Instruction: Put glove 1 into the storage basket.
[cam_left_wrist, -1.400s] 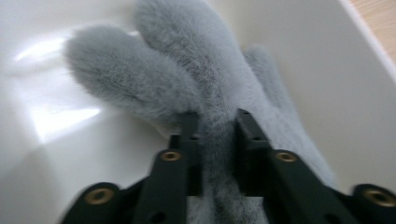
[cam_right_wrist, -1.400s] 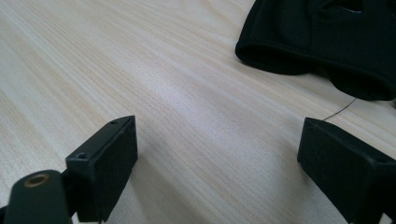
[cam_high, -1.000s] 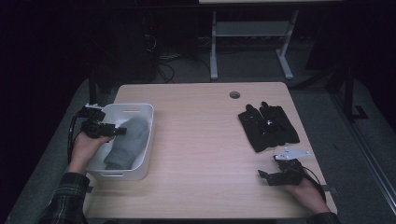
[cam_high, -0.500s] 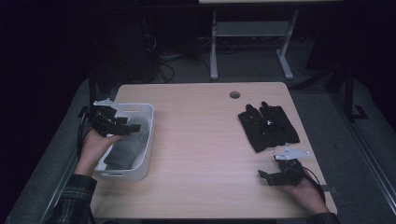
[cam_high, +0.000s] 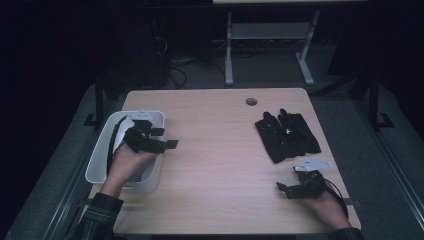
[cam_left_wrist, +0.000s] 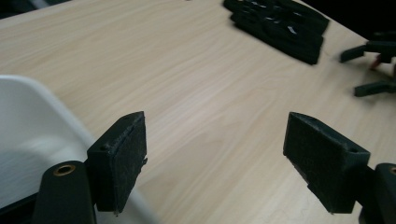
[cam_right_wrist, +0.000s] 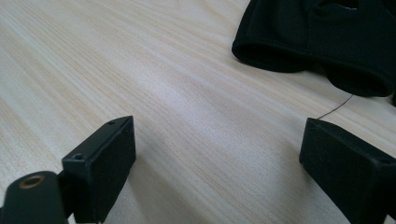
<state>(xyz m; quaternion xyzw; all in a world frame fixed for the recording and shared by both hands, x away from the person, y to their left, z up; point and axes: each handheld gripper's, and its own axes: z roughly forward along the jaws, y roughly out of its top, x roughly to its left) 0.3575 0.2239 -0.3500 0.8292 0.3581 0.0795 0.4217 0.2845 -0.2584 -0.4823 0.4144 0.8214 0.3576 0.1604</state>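
One pale wood worktop (cam_high: 215, 150), set on a dark floor, with a round cable hole (cam_high: 251, 101) near its far edge. White plastic bin (cam_high: 152, 172) at the left side, long side running near to far, something grey lying inside. Pile of black gloves (cam_high: 287, 135) at the right side, well apart from the bin, fingers pointing to the far edge; seen too in the left gripper view (cam_left_wrist: 280, 25) across bare wood, and in the right gripper view (cam_right_wrist: 327, 42) as a black knit cuff at the far right with a loose thread trailing onto the wood.

Left tool (cam_high: 167, 145) held over the bin's right rim, aimed right across the worktop toward the gloves, jaws just opened and standing wide, released, nothing between the pads (cam_left_wrist: 123, 163); bin wall visible under the left pad. Right tool (cam_high: 282, 189) low at the near right corner, just near of the gloves and apart from them, aimed left, jaws spread wide too, released, bare wood between its pads (cam_right_wrist: 107, 163).
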